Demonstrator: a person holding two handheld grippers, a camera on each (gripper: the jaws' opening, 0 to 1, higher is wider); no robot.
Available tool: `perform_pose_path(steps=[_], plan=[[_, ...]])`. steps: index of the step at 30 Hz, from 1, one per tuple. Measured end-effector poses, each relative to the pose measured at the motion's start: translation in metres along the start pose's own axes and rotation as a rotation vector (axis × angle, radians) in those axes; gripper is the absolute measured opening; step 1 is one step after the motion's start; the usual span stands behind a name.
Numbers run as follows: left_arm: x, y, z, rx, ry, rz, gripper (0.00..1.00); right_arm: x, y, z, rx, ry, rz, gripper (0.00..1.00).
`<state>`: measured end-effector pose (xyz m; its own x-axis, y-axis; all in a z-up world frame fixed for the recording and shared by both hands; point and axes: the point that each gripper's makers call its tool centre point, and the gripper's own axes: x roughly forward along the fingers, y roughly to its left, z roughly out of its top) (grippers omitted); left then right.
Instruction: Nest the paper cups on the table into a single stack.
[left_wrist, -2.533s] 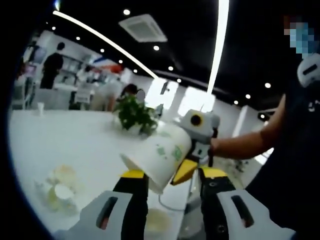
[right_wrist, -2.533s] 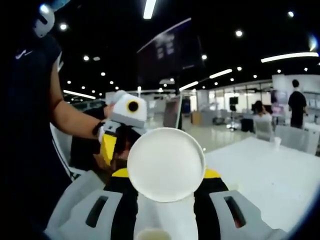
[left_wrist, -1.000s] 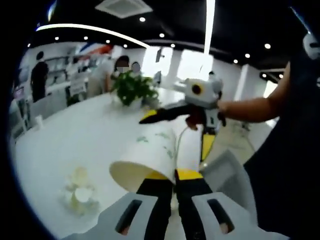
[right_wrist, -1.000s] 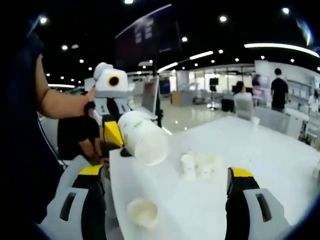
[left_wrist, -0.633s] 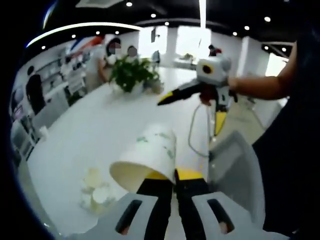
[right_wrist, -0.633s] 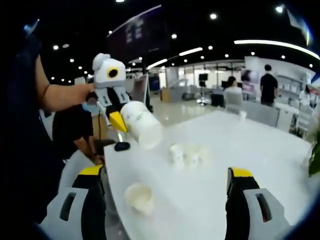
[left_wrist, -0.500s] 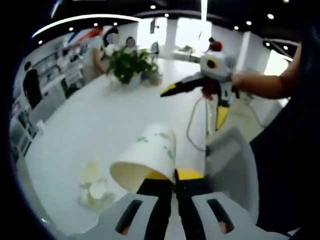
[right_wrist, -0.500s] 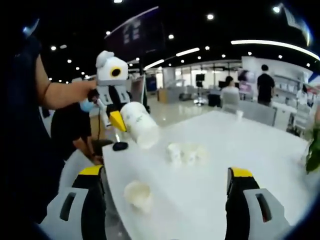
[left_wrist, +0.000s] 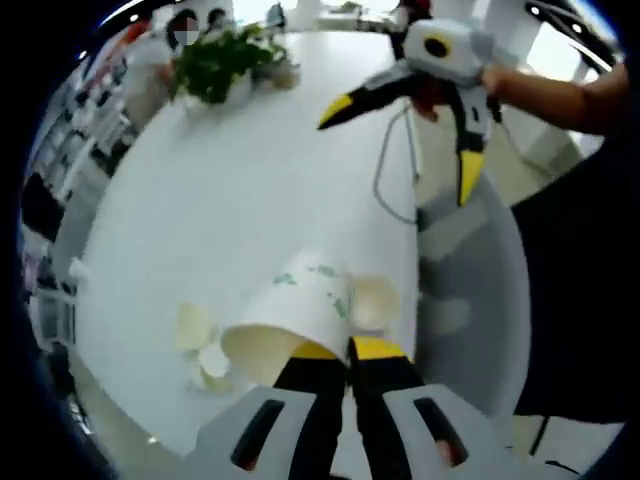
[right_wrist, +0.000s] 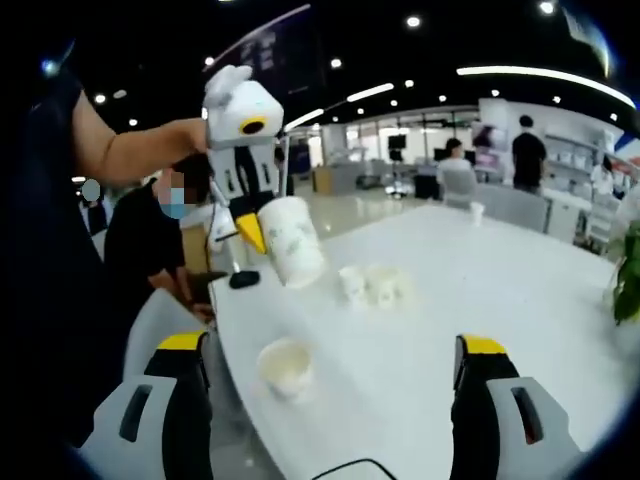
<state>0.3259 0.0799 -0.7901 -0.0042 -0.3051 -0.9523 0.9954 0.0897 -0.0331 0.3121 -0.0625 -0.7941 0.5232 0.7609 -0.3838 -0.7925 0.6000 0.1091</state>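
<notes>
My left gripper (left_wrist: 347, 349) is shut on the rim of a white paper cup with green print (left_wrist: 295, 315), held tilted above the white table (left_wrist: 250, 190). A single upright cup (left_wrist: 373, 300) stands just beyond it near the table edge. Several more cups (left_wrist: 200, 345) lie clustered to the left. The right gripper view has the left gripper (right_wrist: 252, 234) holding that cup (right_wrist: 293, 242) above the single cup (right_wrist: 285, 368), with the cluster (right_wrist: 375, 283) behind. My right gripper (right_wrist: 330, 345) is open and holds nothing; it also shows across the table (left_wrist: 400, 140).
A potted plant (left_wrist: 220, 65) stands at the table's far end. A grey chair (left_wrist: 470, 270) sits by the table edge, with a cable (left_wrist: 385, 170) trailing over it. A small black object (right_wrist: 240, 279) lies near the corner. People stand in the background.
The left gripper has tipped downward over the table, still holding the cup, which now hangs more upright near the single cup. The right gripper stays open.
</notes>
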Motion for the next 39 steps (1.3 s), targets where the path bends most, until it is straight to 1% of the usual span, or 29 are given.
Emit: perform_pose_path(steps=[1, 2, 3, 4, 5, 6, 7, 8, 12, 15, 16, 17, 21, 23, 25, 27, 31, 32, 33, 35, 37, 39], plan=[[-0.003, 0.004, -0.011, 0.016, 0.018, -0.004, 0.0, 0.001, 0.002, 0.001, 0.009, -0.007, -0.002, 1.0], [-0.003, 0.004, -0.014, 0.045, 0.049, -0.006, 0.0, 0.012, 0.004, 0.004, 0.016, -0.016, -0.001, 1.0], [-0.003, 0.005, -0.017, 0.066, 0.072, -0.006, 0.0, 0.015, 0.006, 0.005, 0.018, -0.021, -0.001, 1.0], [-0.003, 0.007, -0.018, 0.096, 0.112, -0.009, 0.0, 0.018, 0.009, 0.003, 0.022, -0.022, 0.0, 1.0], [-0.003, 0.008, -0.019, 0.112, 0.132, -0.011, 0.0, 0.02, 0.01, 0.001, 0.026, -0.018, -0.001, 1.0], [-0.002, 0.011, -0.018, 0.129, 0.155, -0.006, 0.0, 0.023, 0.011, -0.002, 0.03, -0.009, -0.004, 1.0], [-0.002, 0.013, -0.018, 0.13, 0.16, -0.003, 0.0, 0.024, 0.012, -0.002, 0.031, -0.008, -0.004, 1.0], [-0.004, 0.017, -0.02, 0.14, 0.184, 0.001, 0.0, 0.025, 0.013, -0.004, 0.032, -0.007, -0.003, 1.0], [-0.005, 0.018, -0.011, 0.177, 0.242, 0.007, 0.0, 0.029, 0.015, -0.009, 0.038, -0.003, 0.0, 1.0], [-0.008, 0.017, -0.013, 0.229, 0.305, -0.008, 0.0, 0.028, 0.013, -0.011, 0.035, 0.004, -0.006, 1.0], [-0.008, 0.018, -0.011, 0.262, 0.312, -0.006, 0.0, 0.027, 0.012, -0.01, 0.032, 0.002, -0.008, 1.0], [-0.009, 0.017, -0.008, 0.267, 0.312, -0.003, 0.0, 0.026, 0.012, -0.01, 0.031, 0.0, -0.01, 1.0], [-0.01, 0.015, -0.003, 0.273, 0.332, -0.019, 0.0, 0.022, 0.01, -0.009, 0.029, -0.008, -0.021, 1.0], [-0.01, 0.012, -0.003, 0.263, 0.351, -0.03, 0.0, 0.022, 0.01, -0.01, 0.03, -0.007, -0.022, 1.0], [-0.009, 0.009, -0.003, 0.268, 0.358, -0.032, 0.0, 0.02, 0.011, -0.011, 0.029, -0.008, -0.022, 1.0], [-0.009, 0.008, -0.004, 0.293, 0.373, -0.031, 0.0, 0.02, 0.012, -0.013, 0.031, -0.005, -0.022, 1.0], [-0.007, 0.009, -0.005, 0.28, 0.391, -0.019, 0.0, 0.02, 0.013, -0.015, 0.03, -0.005, -0.021, 1.0], [-0.006, 0.012, -0.003, 0.255, 0.384, 0.011, 0.0, 0.02, 0.014, -0.015, 0.029, -0.005, -0.021, 1.0], [-0.006, 0.013, -0.003, 0.234, 0.384, 0.026, 0.0, 0.02, 0.014, -0.015, 0.028, -0.004, -0.021, 1.0], [-0.005, 0.012, -0.003, 0.24, 0.388, 0.024, 0.0, 0.02, 0.014, -0.016, 0.023, 0.0, -0.021, 1.0], [-0.004, 0.012, -0.001, 0.236, 0.38, 0.038, 0.0, 0.02, 0.014, -0.016, 0.019, 0.001, -0.021, 1.0], [-0.003, 0.011, 0.001, 0.226, 0.372, 0.039, 0.0, 0.019, 0.014, -0.016, 0.018, 0.002, -0.021, 1.0]])
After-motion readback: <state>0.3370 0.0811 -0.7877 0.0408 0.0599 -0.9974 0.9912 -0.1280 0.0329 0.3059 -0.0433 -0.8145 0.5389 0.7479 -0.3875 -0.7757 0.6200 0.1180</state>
